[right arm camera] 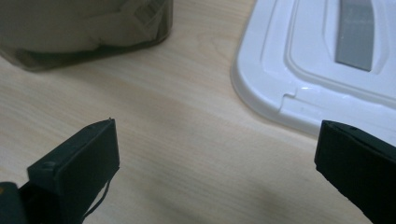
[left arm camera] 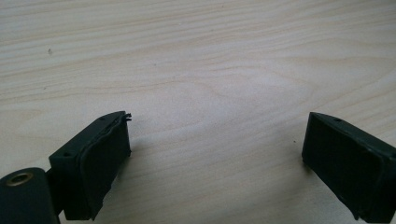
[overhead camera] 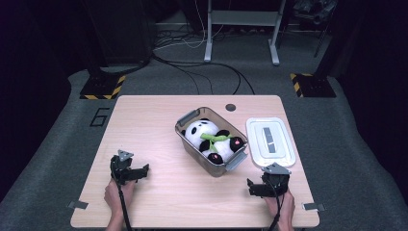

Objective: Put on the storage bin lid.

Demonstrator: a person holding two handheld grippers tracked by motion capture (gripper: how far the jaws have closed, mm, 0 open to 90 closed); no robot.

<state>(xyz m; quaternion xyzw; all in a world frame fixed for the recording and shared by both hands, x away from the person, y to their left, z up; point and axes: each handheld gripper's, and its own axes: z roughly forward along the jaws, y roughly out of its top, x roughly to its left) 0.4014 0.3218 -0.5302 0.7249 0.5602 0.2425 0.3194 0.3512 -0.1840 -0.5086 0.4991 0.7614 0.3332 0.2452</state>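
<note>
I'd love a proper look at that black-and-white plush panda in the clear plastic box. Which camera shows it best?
The high view: the black-and-white plush panda lies whole inside the clear plastic box. The right gripper view catches just a blurred corner of that box, its contents unclear. The left gripper view looks at the wooden table.

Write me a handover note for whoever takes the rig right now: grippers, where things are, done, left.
Left gripper: open, empty, over bare table near the front left.
Right gripper: open, empty, near the front right, just short of the lid.
Clear box: mid-table, open, plush panda lying inside.
White lid: flat on the table, right of the box, apart from it.
Done: panda is in the box.
Left, likely: pick up the lid and close the box.
</note>
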